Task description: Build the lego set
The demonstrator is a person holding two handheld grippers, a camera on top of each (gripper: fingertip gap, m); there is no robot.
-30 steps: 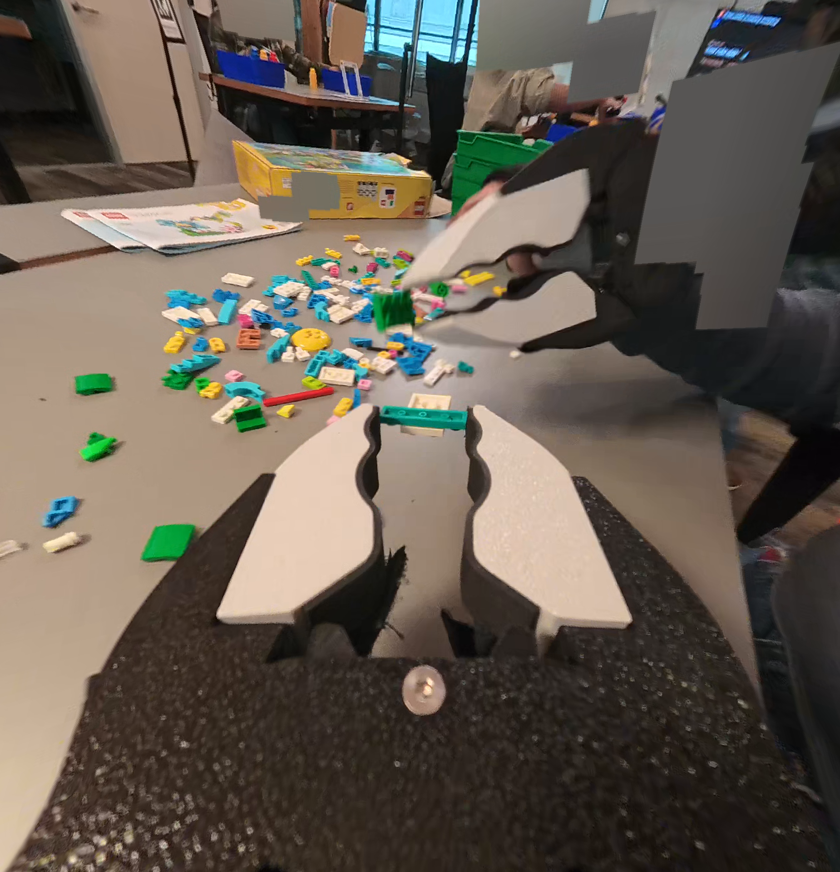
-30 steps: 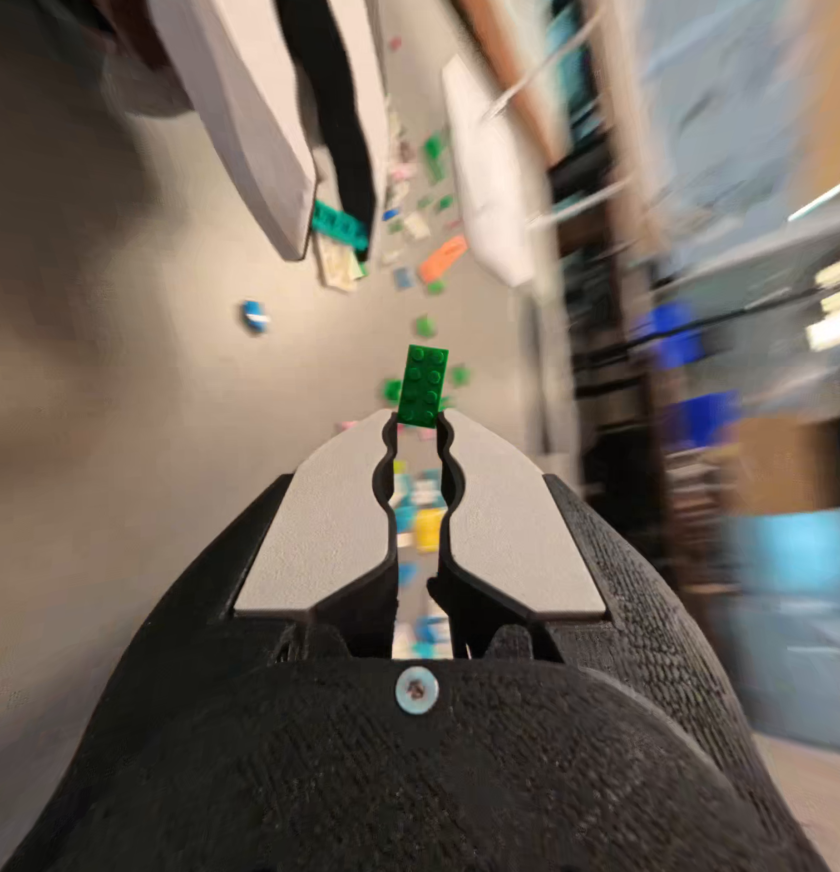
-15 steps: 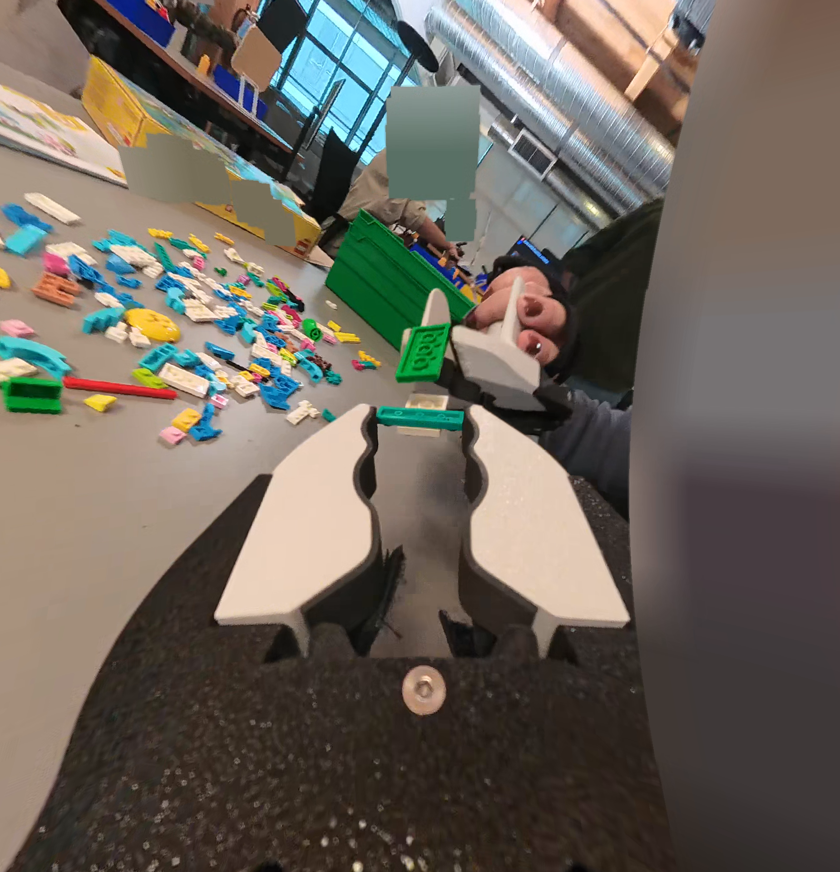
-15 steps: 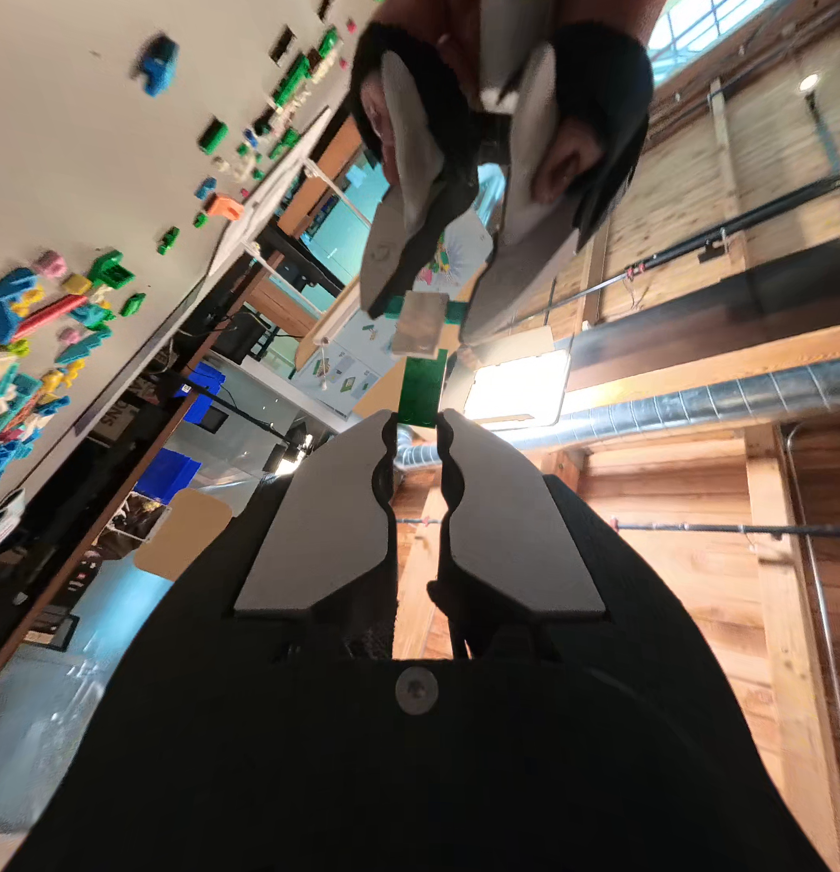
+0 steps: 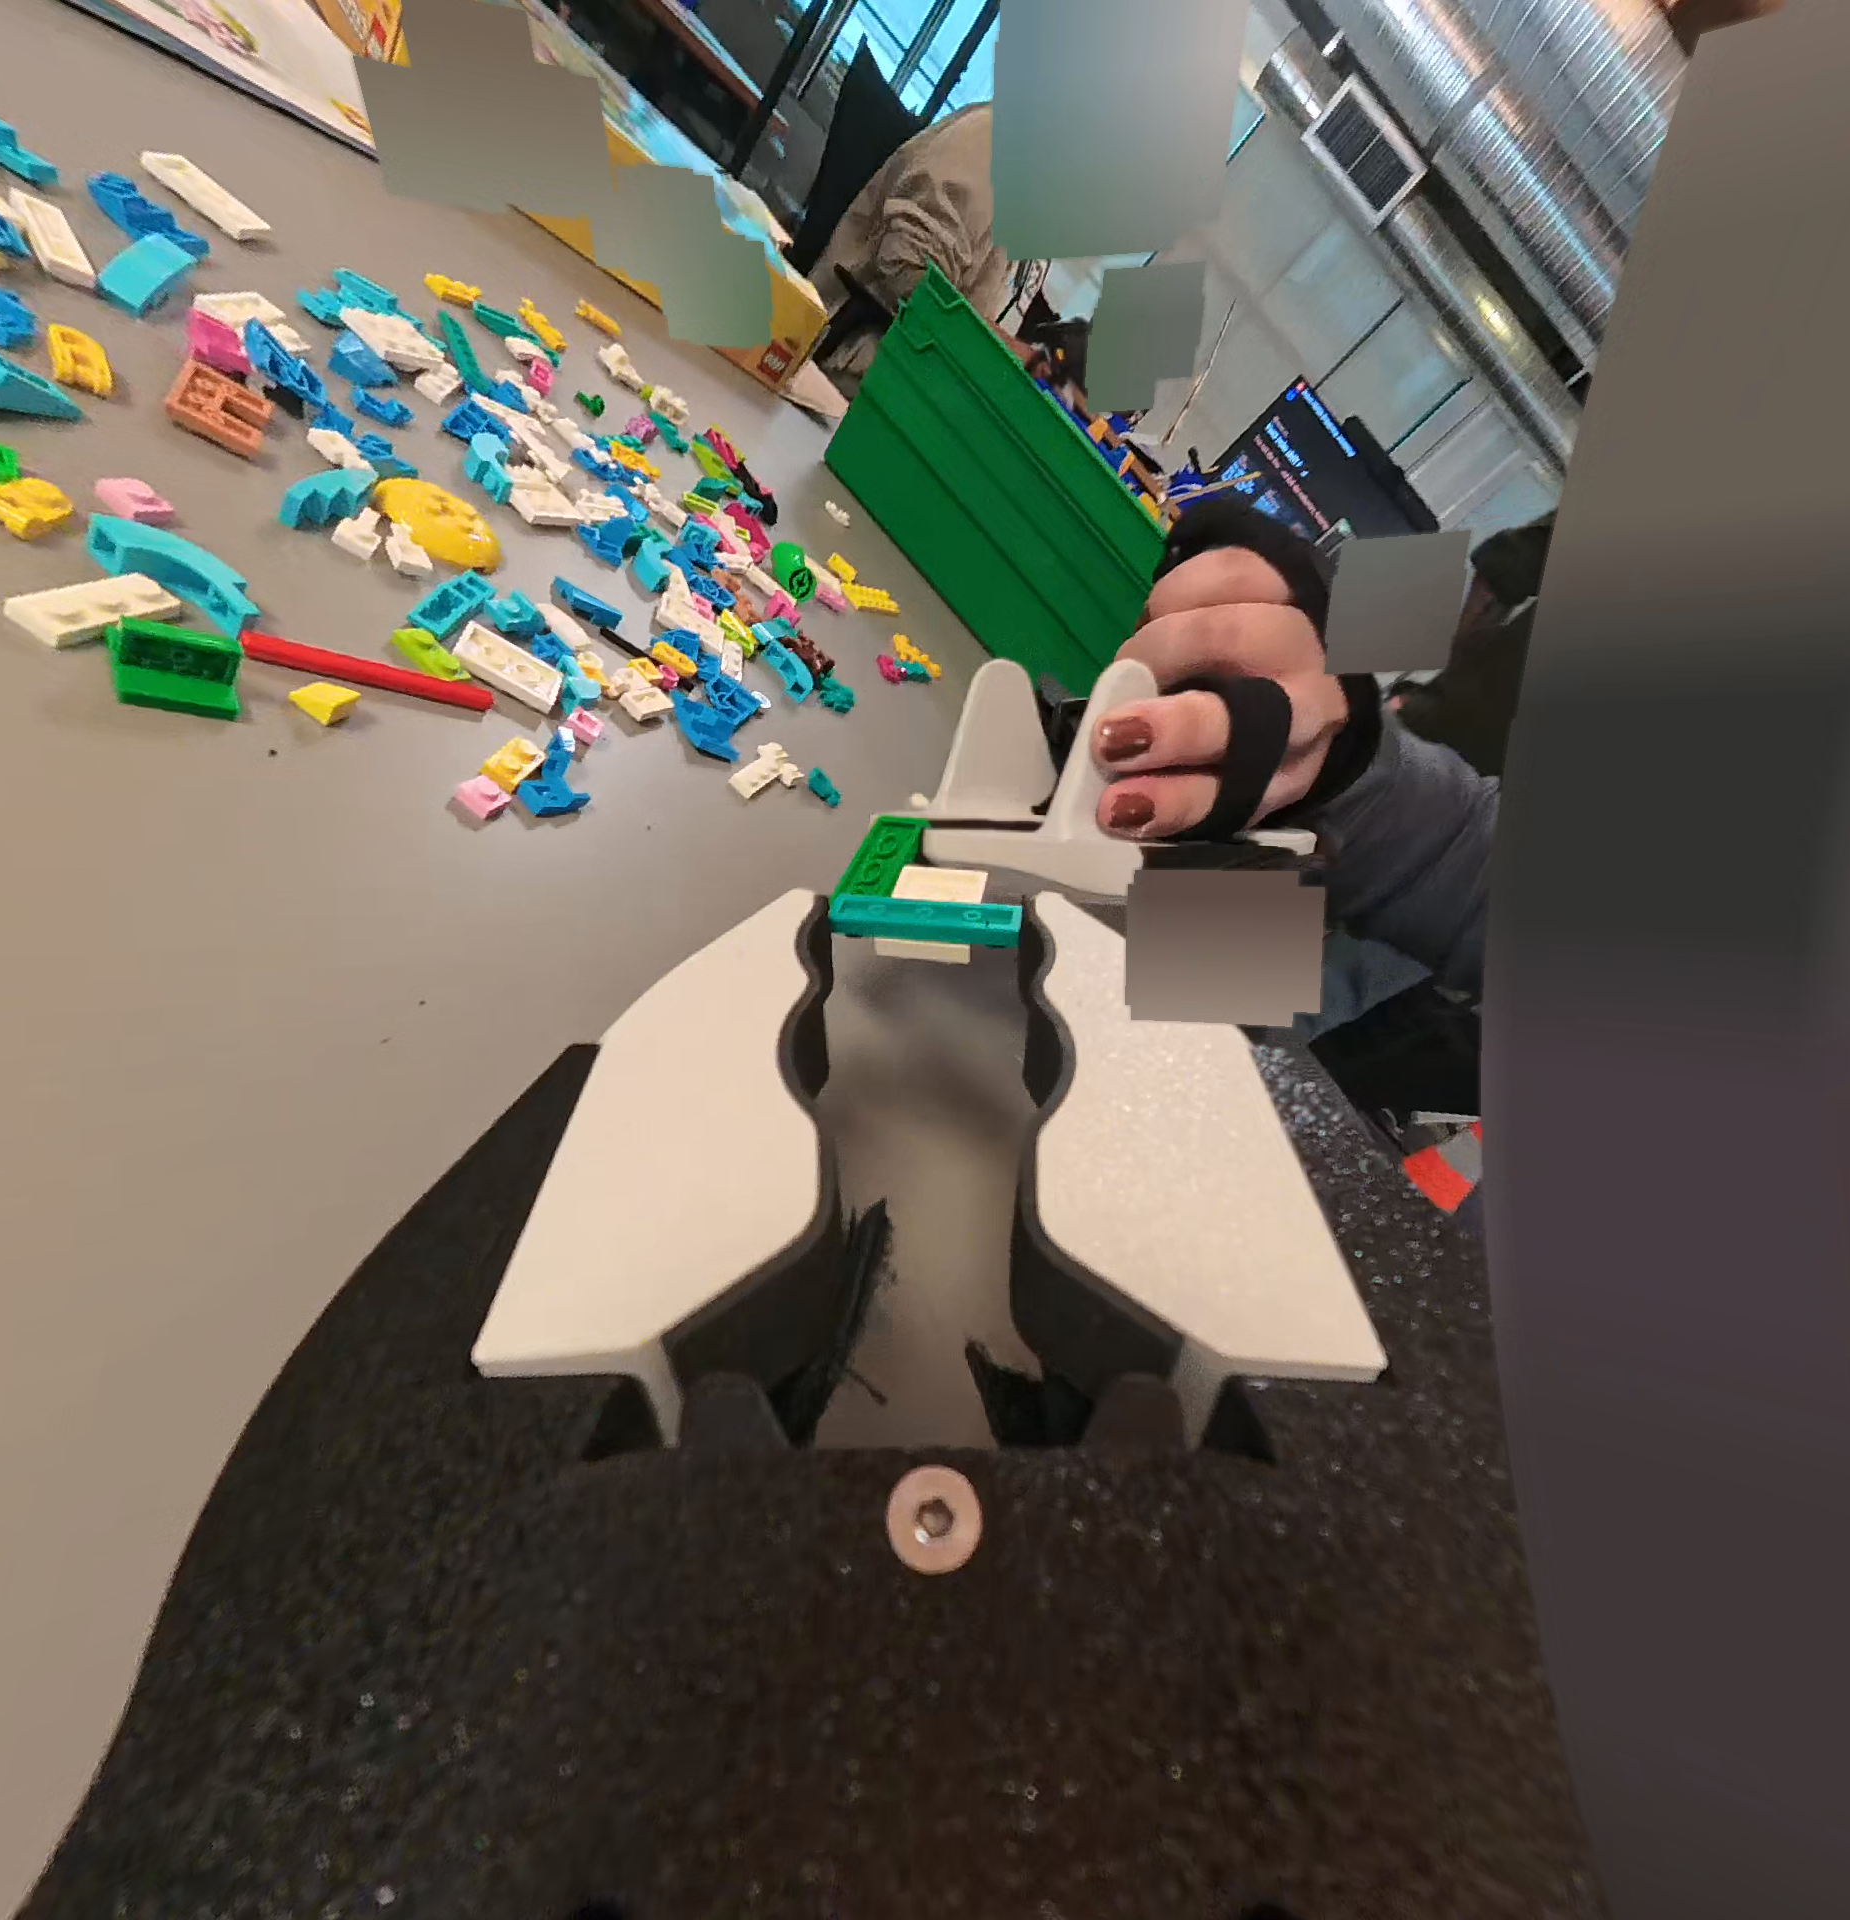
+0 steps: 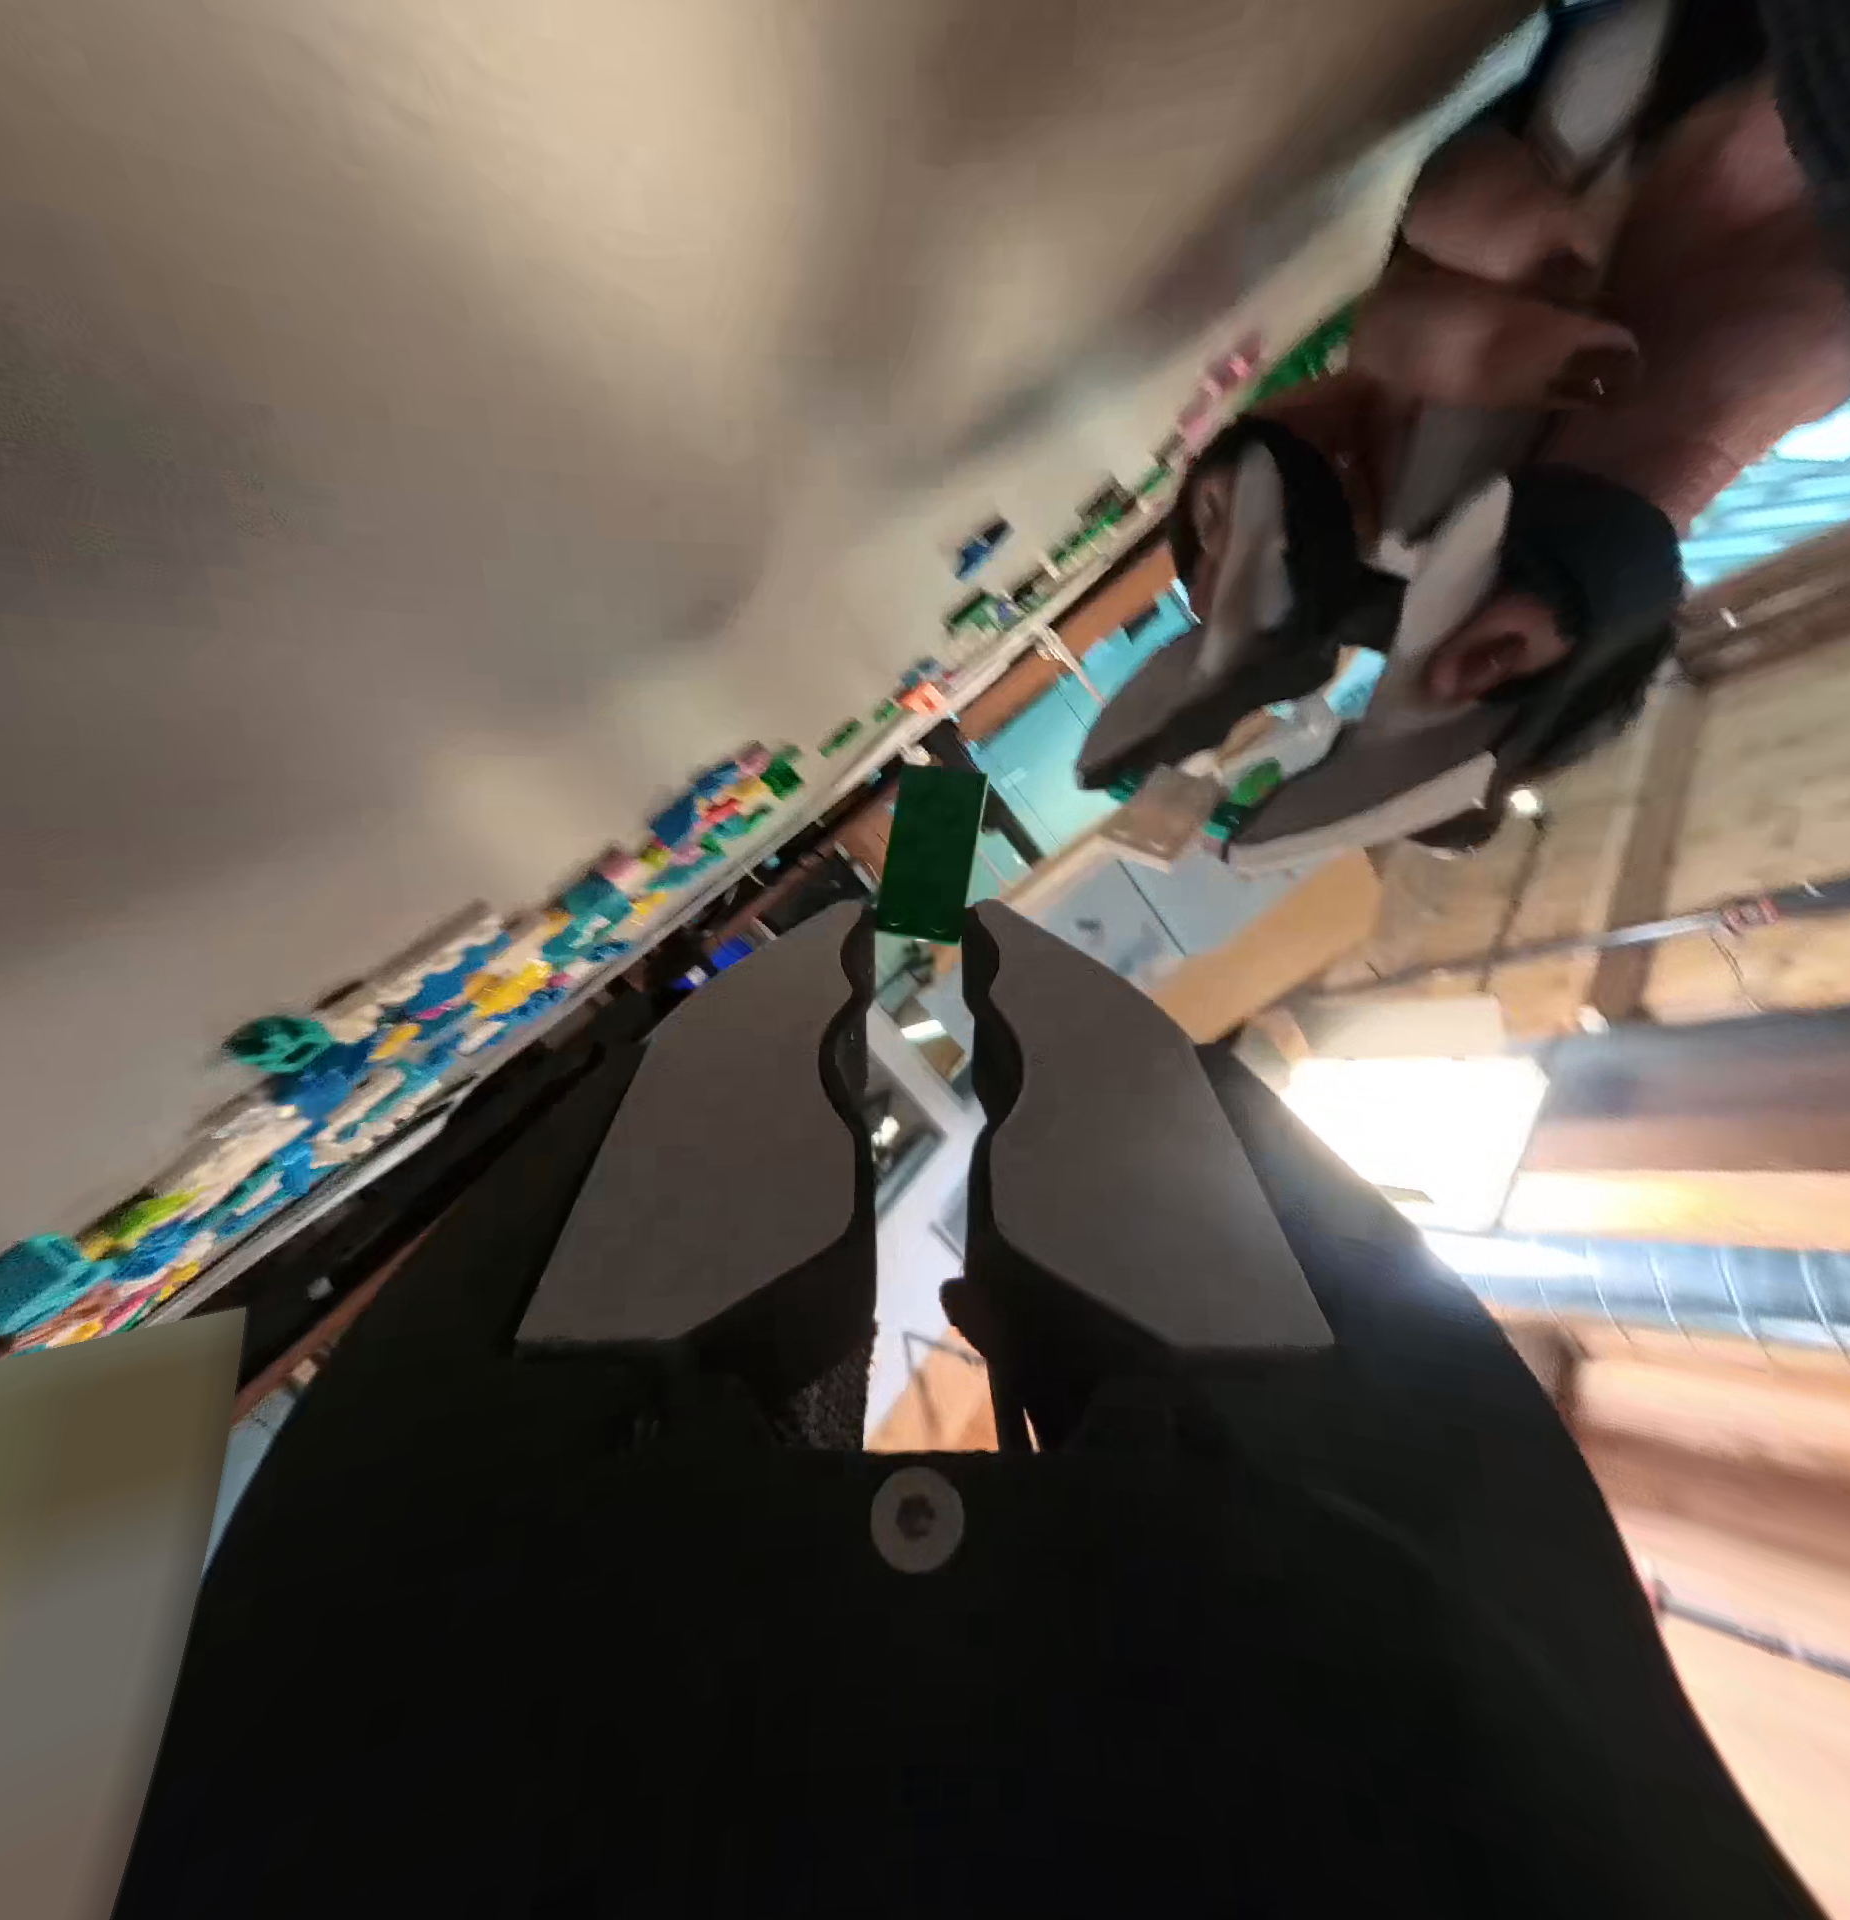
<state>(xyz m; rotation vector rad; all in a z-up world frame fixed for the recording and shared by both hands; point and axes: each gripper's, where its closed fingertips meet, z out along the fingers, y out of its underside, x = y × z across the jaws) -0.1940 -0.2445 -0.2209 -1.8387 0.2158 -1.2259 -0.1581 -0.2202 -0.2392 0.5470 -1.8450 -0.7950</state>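
right gripper has swung its pinched green plate beside the teal plate clamped by left gripper.

Left gripper fingers parted yet clamping, right gripper at one o'clock, nearly closed, pinching

The plain grey tabletop carries a far-left scatter of blue, white, yellow, pink and green plastic bricks, a thin red rod among them. Near the pale grey, black-backed left gripper sit a teal studded strip, a cream tile and a dark green studded plate. Far right stands a green ribbed crate.
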